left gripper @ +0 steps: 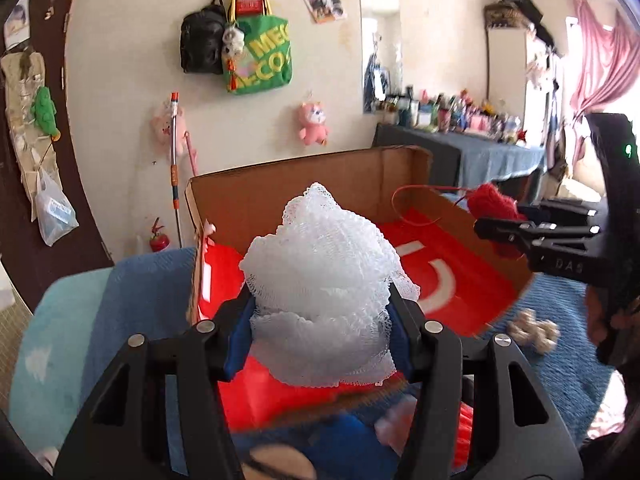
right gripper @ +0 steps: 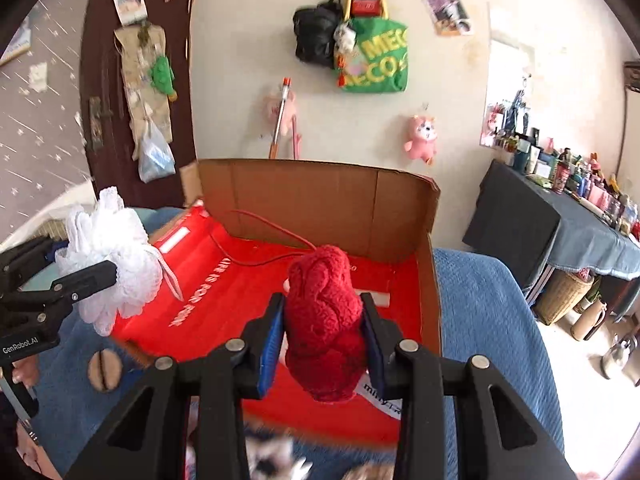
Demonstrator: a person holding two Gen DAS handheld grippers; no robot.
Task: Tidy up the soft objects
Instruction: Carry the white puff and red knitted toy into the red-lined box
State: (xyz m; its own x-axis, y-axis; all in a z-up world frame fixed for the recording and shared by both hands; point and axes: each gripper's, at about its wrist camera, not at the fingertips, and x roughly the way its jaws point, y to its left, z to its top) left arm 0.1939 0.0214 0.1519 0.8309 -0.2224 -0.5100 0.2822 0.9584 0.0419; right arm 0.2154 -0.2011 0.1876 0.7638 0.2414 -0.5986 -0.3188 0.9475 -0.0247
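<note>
Shown mid-transfer: both hand-held grippers carry a soft item toward the open cardboard box [right gripper: 320,196], which lies on a blue blanket [right gripper: 488,320] and is lined in red. Judged from the layout, the step in hand is the carry to the box; neither item has been released, and the box floor shows only a loose red cord [right gripper: 260,260].

Left gripper [left gripper: 322,320]: jaws partly closed, blue pads pressing both sides of a white mesh bath puff [left gripper: 320,280], which bulges above and below the grip. The puff hangs at the near left edge of the box; its pink loop [right gripper: 170,276] dangles toward the red floor.

Right gripper [right gripper: 324,332]: jaws drawn narrower, clamped on a red knitted toy [right gripper: 324,320], held upright over the near right part of the box.

Next move, as a judgement: each gripper should travel farther in over the red floor, lower, and then part its jaws so that the item drops inside the walls and not on the rim. The puff's springy mesh may cling to the pads. Other small soft items remain on the blanket near the box, blurred and not identifiable
</note>
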